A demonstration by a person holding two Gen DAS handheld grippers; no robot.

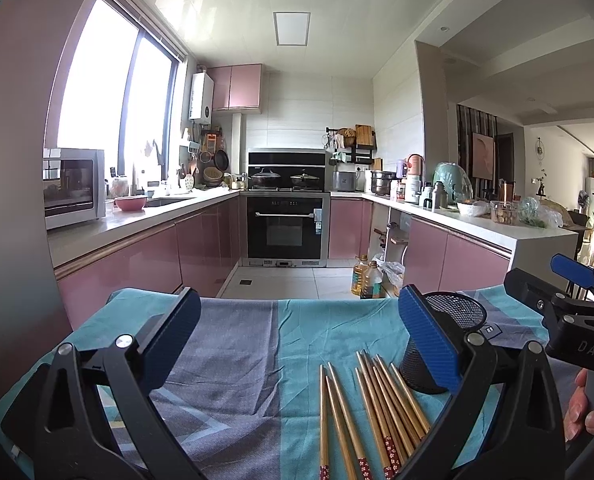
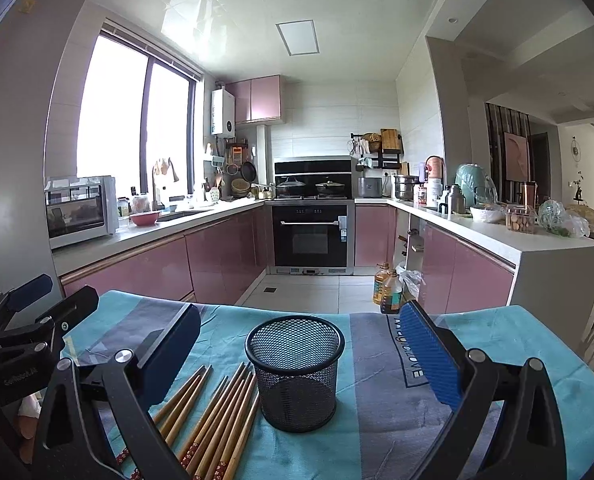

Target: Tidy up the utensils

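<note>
Spreading across the foreground, a teal and grey cloth (image 2: 377, 420) covers the table, and every task item lies on it. Next in size, the black mesh holder (image 2: 295, 376) stands upright and looks empty, centred between the fingers of the right gripper (image 2: 303, 364), whose jaws are spread wide with nothing in them. Just left of the holder, touching or nearly touching its base, the bamboo chopsticks (image 2: 217, 420) lie flat in a loose bundle. Their long axes run roughly away from the cameras, plain tips toward the kitchen and red-patterned ends toward the person.

From the left wrist view, the left gripper (image 1: 301, 340) is equally wide and empty. The chopsticks (image 1: 373, 408) sit low between its fingers, shifted toward the right finger, and the holder (image 1: 463, 320) is partly hidden behind that finger.

Judging by this layout, the left gripper is nearer the chopsticks and already lined up along their length, while the right is better placed over the holder. A pinch across the bundle looks like the next call.
</note>
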